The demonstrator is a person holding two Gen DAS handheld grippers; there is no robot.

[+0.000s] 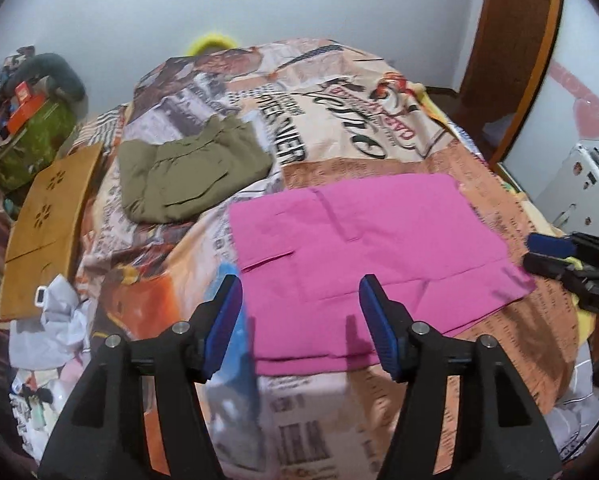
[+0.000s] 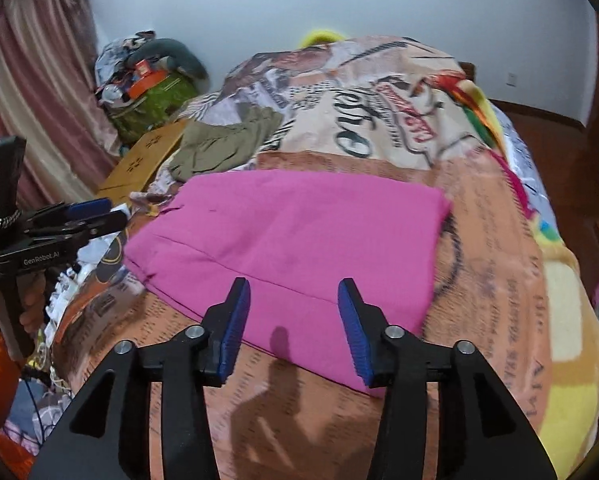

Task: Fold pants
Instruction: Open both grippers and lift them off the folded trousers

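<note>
Pink pants (image 1: 363, 240) lie folded flat on the bed's printed blanket (image 1: 379, 120), olive garment (image 1: 191, 172) beyond them. Your left tool (image 1: 299, 312) and right tool (image 2: 293, 312) hover over the near edge, both wide, gripping nothing.

Pink pants (image 1: 363, 240) lie folded flat on the bed (image 1: 379, 128). Left gripper (image 1: 299, 320) hovers over their near edge, jaws wide apart. Olive garment (image 1: 191, 172) sits behind.

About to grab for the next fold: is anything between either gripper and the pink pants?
Nothing visible. The pink pants lie flat on the bed, bare on top; the olive garment sits apart, farther back. Both grippers, left and right, have open jaws.
</note>
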